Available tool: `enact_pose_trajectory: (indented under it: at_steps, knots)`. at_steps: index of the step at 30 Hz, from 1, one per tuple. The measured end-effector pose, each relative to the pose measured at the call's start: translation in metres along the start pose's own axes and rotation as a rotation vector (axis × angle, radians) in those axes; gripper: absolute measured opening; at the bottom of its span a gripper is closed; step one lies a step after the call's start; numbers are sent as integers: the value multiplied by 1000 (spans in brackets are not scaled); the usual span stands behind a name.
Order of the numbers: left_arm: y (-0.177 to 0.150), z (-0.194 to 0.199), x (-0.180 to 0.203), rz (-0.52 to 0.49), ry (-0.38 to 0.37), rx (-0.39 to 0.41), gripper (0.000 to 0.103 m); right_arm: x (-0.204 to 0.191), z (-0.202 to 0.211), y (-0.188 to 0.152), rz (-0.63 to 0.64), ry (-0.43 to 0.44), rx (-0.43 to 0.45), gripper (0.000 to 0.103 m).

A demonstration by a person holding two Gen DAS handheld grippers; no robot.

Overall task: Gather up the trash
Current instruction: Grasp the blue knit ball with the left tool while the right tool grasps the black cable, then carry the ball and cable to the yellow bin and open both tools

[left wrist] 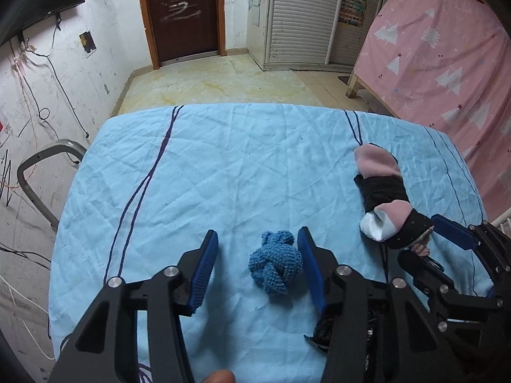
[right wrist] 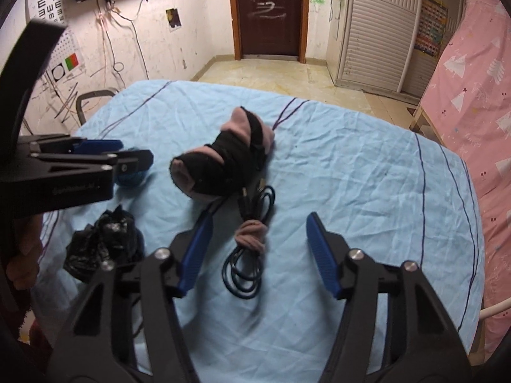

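Surface: desk (left wrist: pixel 223 159) under a light blue cloth is carrying every item; nothing is lying gathered in one place yet.
Left gripper (left wrist: pixel 257 268): fingers are standing partly apart around the blue knitted ball (left wrist: pixel 276 263); the right finger is sitting just beside it, the left finger is standing clear, so no grip is showing.
Blue knitted ball: resting on the cloth, near centre of the left wrist view.
Black plastic bag (right wrist: pixel 102 239): lying crumpled at the near left, unopened and apparently empty; likely the receptacle.
Pink-and-black sock bundle (right wrist: pixel 230 156): lying at mid-desk, untouched.
Black cable (right wrist: pixel 249 255): lying coiled, tied with a pinkish band, on the cloth between the right fingers.
Right gripper (right wrist: pixel 255 252): fingers are standing wide on either side of the cable, touching nothing.
Progress: judging as early; both grippers are setting up first pickups, and all visible pieces are waiting for collection.
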State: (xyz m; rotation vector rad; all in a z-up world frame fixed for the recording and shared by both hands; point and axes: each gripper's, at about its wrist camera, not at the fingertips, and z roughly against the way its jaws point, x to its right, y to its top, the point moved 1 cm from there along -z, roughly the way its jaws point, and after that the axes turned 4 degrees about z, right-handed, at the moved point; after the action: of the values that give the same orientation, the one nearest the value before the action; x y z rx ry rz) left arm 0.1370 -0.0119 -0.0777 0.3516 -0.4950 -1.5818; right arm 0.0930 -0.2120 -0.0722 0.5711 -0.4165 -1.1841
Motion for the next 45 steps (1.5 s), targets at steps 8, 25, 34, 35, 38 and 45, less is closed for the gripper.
enact_pose_trajectory:
  at_steps: [8, 25, 34, 35, 38, 45]
  knots:
    - [-3, -4, 12, -44, 30, 27, 23, -3, -6, 4, 36, -11, -11, 25]
    - [6, 44, 27, -50, 60, 148, 20, 35, 29, -2, -79, -26, 93, 15]
    - [13, 86, 80, -116, 35, 229, 20, 78, 70, -17, -178, -60, 188, 15]
    - [13, 89, 87, -126, 30, 236, 20, 83, 74, -19, -188, -65, 196, 15]
    - [13, 98, 110, -157, 14, 252, 20, 99, 88, -26, -218, -81, 224, 15]
    - [8, 107, 166, -240, -12, 269, 20, 136, 119, -51, -293, -126, 281, 15]
